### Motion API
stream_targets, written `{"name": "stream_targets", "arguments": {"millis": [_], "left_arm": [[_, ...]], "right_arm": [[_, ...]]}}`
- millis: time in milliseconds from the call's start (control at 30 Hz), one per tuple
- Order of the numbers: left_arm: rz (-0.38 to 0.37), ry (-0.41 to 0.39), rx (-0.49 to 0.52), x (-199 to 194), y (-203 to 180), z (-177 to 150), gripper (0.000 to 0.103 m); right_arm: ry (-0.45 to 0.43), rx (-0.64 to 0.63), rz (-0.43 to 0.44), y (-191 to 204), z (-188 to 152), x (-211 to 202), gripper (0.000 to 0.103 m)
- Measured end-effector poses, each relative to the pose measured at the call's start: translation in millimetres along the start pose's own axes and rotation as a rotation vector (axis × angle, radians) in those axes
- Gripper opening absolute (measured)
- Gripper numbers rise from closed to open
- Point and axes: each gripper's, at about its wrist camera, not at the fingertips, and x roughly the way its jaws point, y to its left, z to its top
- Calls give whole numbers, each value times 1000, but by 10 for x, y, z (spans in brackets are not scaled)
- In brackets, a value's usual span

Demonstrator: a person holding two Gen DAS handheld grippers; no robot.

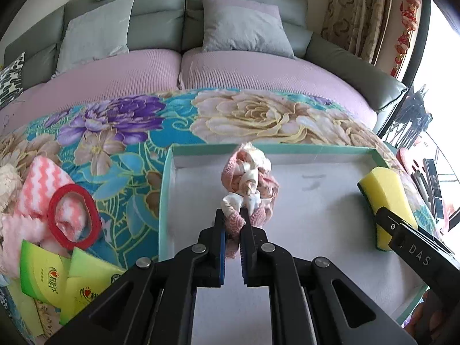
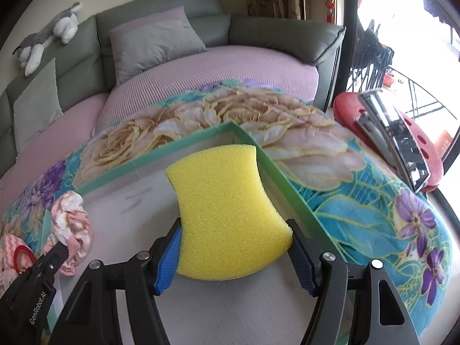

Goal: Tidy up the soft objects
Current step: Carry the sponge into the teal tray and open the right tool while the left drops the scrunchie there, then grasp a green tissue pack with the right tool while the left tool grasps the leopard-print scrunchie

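Right now both grippers reach into a shallow green-rimmed tray with a white floor, set on a floral blanket spread over the front of a sofa. The left gripper has its jaws nearly together, pinching a crumpled pink-and-white cloth bundle by its near end; the rest of the bundle stands out past the fingertips over the middle of the tray. The right gripper has its jaws set wide on a yellow sponge, one blue pad against each narrow side. That sponge sits in the tray's right far corner, its edge just beside the green side wall.

Outside the tray, on the blanket to the left, lies a heap: a pink zigzag-striped cloth, a red tape ring resting on it, and green-and-yellow packets in front. Two grey cushions lean on the sofa back, and a grey-and-white plush toy lies along its top. To the right of the blanket stands a red perforated stool with a dark shiny object on it.
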Motion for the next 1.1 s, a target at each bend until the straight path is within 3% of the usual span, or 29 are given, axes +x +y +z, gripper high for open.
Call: {"name": "stream_targets", "arguments": {"millis": [267,333,467,533,733,933,1100], "left_arm": [[-19,1,2,-58,-16,12,14],[-18,6,-3,-90,-11,22,30],[-20,-2,-20,-185,21,56,47],[-9,-14,-21,-243,30,77,61],[-15,-54,-70,-407,168,146,79],[89,-90,-150,-544,467,200,88],[163,-95,-221,-667,779,173,95]], "right_arm": [[-7,3,-3,-13,-2,-33,73],[-16,3,0,-10,5,-57,75],[-17,-2,-1,0,21,-70,77],[-14,-3,7,9,27,-75,80],[-39,-12,24,42,38,-164,87],[-63,-27,101,131,53,-250,94],[-78,-114,188,383,27,-347,95]]}}
